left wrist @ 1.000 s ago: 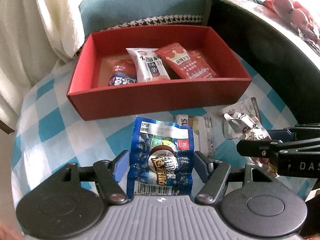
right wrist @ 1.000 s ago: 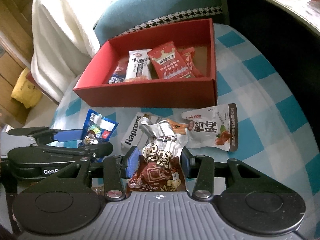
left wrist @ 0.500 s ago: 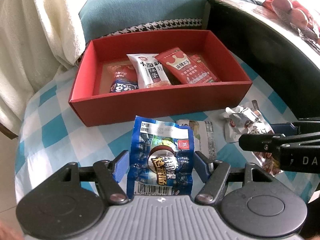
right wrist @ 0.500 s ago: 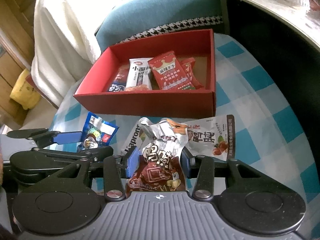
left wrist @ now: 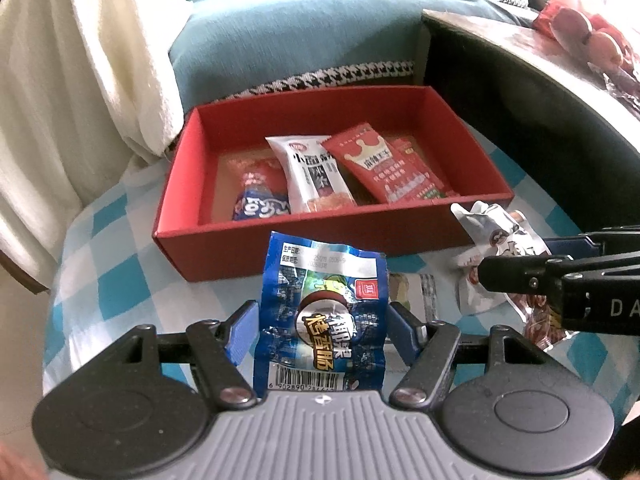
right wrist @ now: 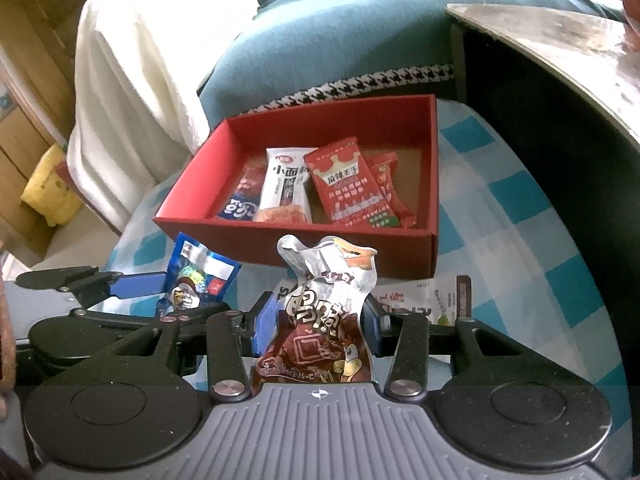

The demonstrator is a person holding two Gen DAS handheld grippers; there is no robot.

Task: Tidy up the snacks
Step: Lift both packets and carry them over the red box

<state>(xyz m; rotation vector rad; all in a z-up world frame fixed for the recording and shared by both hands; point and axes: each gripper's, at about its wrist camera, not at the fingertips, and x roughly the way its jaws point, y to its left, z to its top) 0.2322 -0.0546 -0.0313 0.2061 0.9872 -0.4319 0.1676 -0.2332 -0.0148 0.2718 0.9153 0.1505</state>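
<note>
My left gripper (left wrist: 320, 330) is shut on a blue snack packet (left wrist: 324, 312) and holds it above the checked cloth, in front of the red box (left wrist: 320, 236). My right gripper (right wrist: 318, 320) is shut on a brown and silver snack packet (right wrist: 324, 320), also raised in front of the red box (right wrist: 360, 256). The box holds several packets: a white one (left wrist: 312, 176), a red one (left wrist: 384, 164) and a blue-ended one (left wrist: 260, 192). Each gripper shows in the other's view: the right one (left wrist: 560, 284) and the left one (right wrist: 100, 284).
Two more packets lie on the blue checked cloth (right wrist: 520, 208): a white one (right wrist: 424, 300) under my right gripper and another (left wrist: 416, 292) between the grippers. A dark table (left wrist: 520, 92) stands at the right. A teal cushion (left wrist: 300, 32) and white fabric (left wrist: 80, 80) lie behind.
Both grippers have risen and pulled back a little with their packets held. The box now sits lower and farther in both views.
</note>
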